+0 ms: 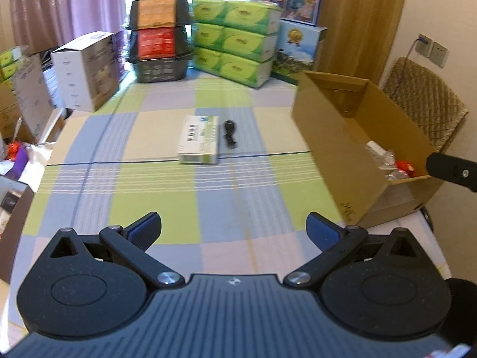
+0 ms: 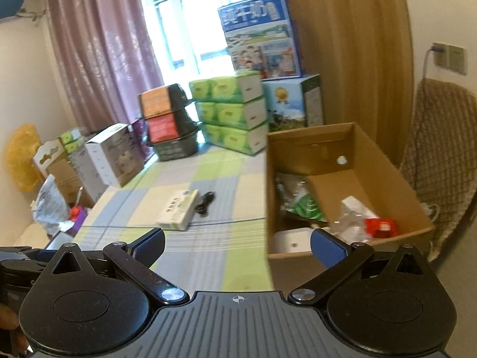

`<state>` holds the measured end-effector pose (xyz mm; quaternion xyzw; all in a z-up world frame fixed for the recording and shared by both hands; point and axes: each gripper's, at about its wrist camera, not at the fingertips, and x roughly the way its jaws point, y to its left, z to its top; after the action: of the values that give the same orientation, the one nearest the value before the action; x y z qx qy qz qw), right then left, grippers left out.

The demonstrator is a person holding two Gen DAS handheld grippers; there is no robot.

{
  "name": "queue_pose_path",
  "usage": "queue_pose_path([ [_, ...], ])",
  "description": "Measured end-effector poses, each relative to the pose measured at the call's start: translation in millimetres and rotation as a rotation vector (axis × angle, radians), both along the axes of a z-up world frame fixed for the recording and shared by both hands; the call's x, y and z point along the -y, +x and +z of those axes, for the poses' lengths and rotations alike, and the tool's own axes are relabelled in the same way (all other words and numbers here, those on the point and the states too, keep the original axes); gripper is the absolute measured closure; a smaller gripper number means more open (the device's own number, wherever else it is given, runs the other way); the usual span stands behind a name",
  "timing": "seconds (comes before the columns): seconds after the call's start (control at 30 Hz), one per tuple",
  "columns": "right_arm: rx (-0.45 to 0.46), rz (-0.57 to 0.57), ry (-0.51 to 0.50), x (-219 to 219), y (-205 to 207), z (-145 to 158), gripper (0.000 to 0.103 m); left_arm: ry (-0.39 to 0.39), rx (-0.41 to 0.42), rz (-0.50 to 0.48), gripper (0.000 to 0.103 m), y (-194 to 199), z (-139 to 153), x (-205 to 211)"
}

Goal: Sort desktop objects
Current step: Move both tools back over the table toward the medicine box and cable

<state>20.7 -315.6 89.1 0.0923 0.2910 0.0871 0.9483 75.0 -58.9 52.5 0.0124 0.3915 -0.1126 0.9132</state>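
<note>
A white and green flat box (image 1: 199, 139) (image 2: 178, 209) lies in the middle of the checked tablecloth, with a coiled black cable (image 1: 230, 134) (image 2: 205, 202) just to its right. An open cardboard box (image 1: 334, 146) (image 2: 384, 185) stands at the table's right side and holds a green packet (image 2: 307, 207), clear wrappers and a red item (image 2: 381, 226). My left gripper (image 1: 234, 232) hovers open over the near part of the table, well short of the flat box. My right gripper (image 2: 237, 247) is open too, above the cardboard box's near left corner. Neither holds anything.
Along the back stand stacked green tissue packs (image 1: 235, 41), black baskets with orange and red labels (image 1: 159, 38), a white carton (image 1: 86, 68) and blue milk cartons (image 2: 259, 35). Clutter lies off the table's left edge (image 2: 56, 208). A woven chair back (image 1: 423, 101) stands behind the cardboard box.
</note>
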Motion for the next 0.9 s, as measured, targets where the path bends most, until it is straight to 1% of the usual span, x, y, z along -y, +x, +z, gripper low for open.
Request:
queue_pose_path([
  [0.17, -0.004, 0.050, -0.012, -26, 2, 1, 0.002, 0.020, 0.004, 0.030, 0.001, 1, 2, -27],
  [0.3, 0.009, 0.071, -0.021, -41, 0, 5, 0.002, 0.019, 0.012, 0.040, 0.001, 5, 7, -42],
  [0.47, 0.014, 0.100, -0.015, -57, 3, 4, 0.002, 0.027, 0.018, 0.048, 0.001, 12, 6, -52],
  [0.57, 0.006, 0.112, -0.002, -67, 14, 0, 0.002, 0.021, 0.012, 0.044, 0.001, 19, 1, -55],
  [0.73, -0.010, 0.094, 0.003, -85, 44, -16, 0.002, 0.003, 0.014, 0.042, 0.001, 36, -13, -63],
  [0.9, -0.050, 0.092, -0.002, -102, 86, -51, 0.002, -0.023, -0.001, 0.065, 0.001, 64, -36, -74],
])
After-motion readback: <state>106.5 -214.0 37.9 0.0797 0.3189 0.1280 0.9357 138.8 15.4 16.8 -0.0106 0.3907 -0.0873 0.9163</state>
